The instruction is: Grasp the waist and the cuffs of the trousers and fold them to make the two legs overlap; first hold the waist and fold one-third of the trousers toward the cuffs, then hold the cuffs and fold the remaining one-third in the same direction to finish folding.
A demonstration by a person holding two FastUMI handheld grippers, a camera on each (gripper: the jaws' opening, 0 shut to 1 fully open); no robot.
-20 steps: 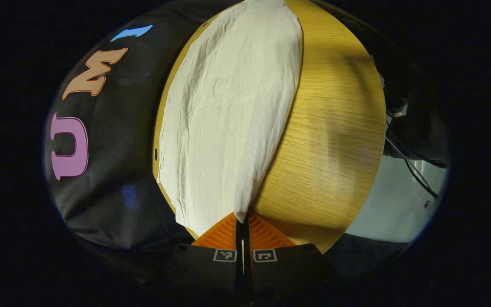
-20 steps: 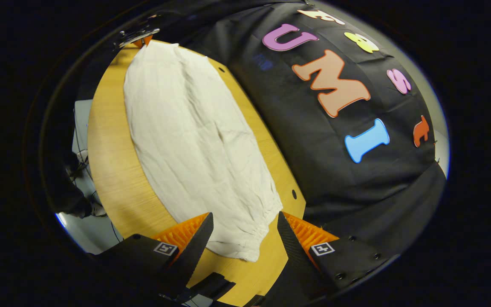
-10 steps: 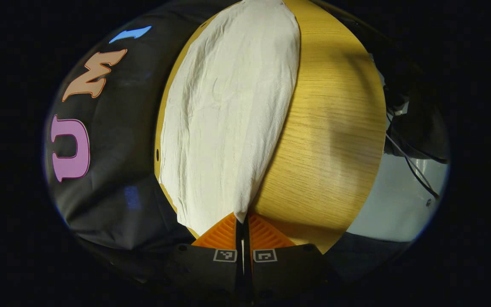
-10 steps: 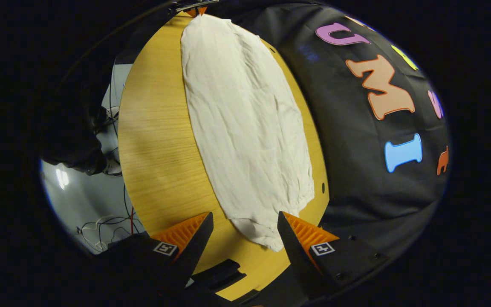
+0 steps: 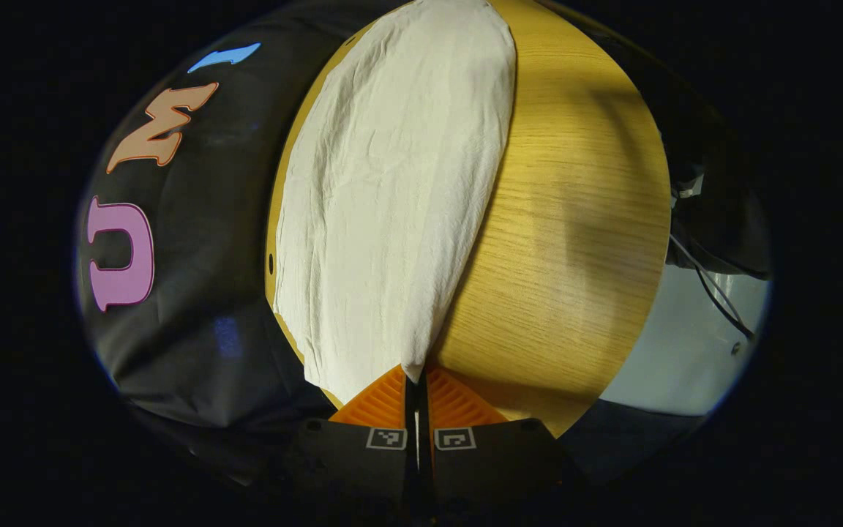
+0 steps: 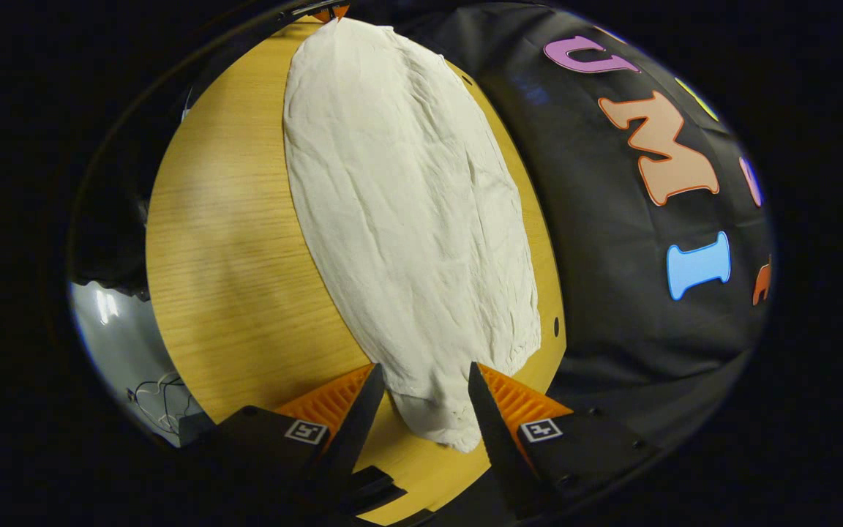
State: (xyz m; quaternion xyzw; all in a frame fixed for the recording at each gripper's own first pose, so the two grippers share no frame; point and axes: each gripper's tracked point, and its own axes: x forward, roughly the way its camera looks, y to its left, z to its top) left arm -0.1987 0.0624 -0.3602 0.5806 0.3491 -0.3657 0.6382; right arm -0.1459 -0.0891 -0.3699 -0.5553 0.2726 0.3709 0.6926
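Observation:
White trousers (image 5: 392, 190) lie lengthwise on a wooden table (image 5: 568, 219), folded so they form one long strip. My left gripper (image 5: 416, 380) is shut on the near corner of the cloth, which rises to a point between its fingers. In the right gripper view the trousers (image 6: 407, 205) stretch away over the table (image 6: 224, 241). Their gathered near end lies between the fingers of my right gripper (image 6: 421, 377), which is open and low over the table. The left gripper (image 6: 330, 11) holds the far end at the top of that view.
Beyond the table's edge is grey floor (image 5: 677, 344) with loose cables (image 5: 714, 293), also seen as cables (image 6: 158, 388) in the right gripper view. The trousers lie near the table's wall-side edge; bare wood stretches along their other side.
My right gripper has swung and moved in until the trousers' near end lies between its fingers, and the fingers have narrowed a little. The left gripper keeps its hold, unmoved.

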